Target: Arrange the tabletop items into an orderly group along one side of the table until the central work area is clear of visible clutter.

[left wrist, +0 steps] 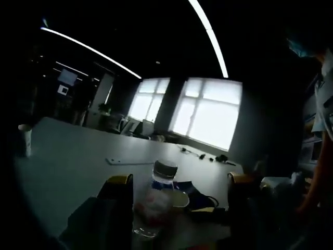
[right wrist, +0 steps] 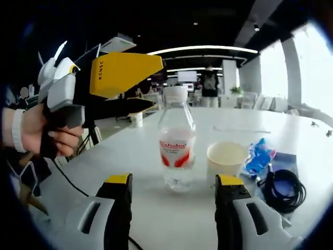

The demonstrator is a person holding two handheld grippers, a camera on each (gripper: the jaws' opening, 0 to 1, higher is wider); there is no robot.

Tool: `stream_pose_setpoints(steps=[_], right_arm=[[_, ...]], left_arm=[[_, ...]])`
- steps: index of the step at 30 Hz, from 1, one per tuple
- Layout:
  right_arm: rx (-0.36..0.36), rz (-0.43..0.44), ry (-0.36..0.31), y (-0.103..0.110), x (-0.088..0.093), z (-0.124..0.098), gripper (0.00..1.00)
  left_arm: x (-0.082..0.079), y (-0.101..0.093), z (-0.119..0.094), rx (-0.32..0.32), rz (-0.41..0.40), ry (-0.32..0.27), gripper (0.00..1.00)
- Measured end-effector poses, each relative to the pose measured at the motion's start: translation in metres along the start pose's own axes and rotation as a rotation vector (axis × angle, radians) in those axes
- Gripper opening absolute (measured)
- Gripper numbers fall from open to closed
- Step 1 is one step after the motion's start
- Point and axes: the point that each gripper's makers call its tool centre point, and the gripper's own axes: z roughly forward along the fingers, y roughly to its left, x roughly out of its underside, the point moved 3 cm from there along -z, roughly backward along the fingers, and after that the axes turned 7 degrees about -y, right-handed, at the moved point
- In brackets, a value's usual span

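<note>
In the left gripper view the room is dim. The left tongs (left wrist: 179, 190) stand wide apart with nothing held. The water bottle (left wrist: 156, 200) stands upright on the desk (left wrist: 73, 156) between the two jaws, but I cannot tell if either jaw touches it. A paper cup (left wrist: 177, 199) sits just beside the bottle, and a blue packet (left wrist: 193, 188) lies just past the cup. A second cup (left wrist: 24, 139) stands alone, well apart, by the far edge of the desk.

In the right gripper view things are bright. The right tongs (right wrist: 174, 195) are wide apart too and hold nothing. The bottle (right wrist: 177, 143) stands just ahead of them, not touched. The paper cup (right wrist: 227, 161) is close on one side of it, then the blue packet (right wrist: 258, 155) and a black cable (right wrist: 283, 188) coiled near the desk's edge. The left gripper (right wrist: 112, 73) comes in from the left, held in a hand (right wrist: 47, 133).

I think the step is to grab the bottle. It looks tall and light, so it could tip. Close the tongs slowly around its middle, and keep clear of the cup so it does not get knocked.
</note>
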Motion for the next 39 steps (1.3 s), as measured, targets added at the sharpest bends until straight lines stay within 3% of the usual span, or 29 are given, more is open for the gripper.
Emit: stream_pose_setpoints(steps=[5,16,28,39], right_arm=[[-0.072,-0.009,0.027,-0.003,-0.004,-0.011,0.66],[-0.138,-0.059,0.021,-0.034,-0.022,-0.038,0.66],[-0.128,-0.068,0.042,-0.090,-0.023,-0.060,0.65],[-0.140,-0.062,0.044,-0.117,-0.027,-0.084,0.65]], left_arm=[[0.002,-0.012,-0.002,-0.037,0.003,-0.011,0.69],[0.022,-0.038,-0.006,-0.125,0.017,0.005,0.69],[0.031,-0.057,-0.009,-0.170,0.006,0.019,0.68],[0.037,-0.072,-0.001,-0.171,0.008,0.038,0.67]])
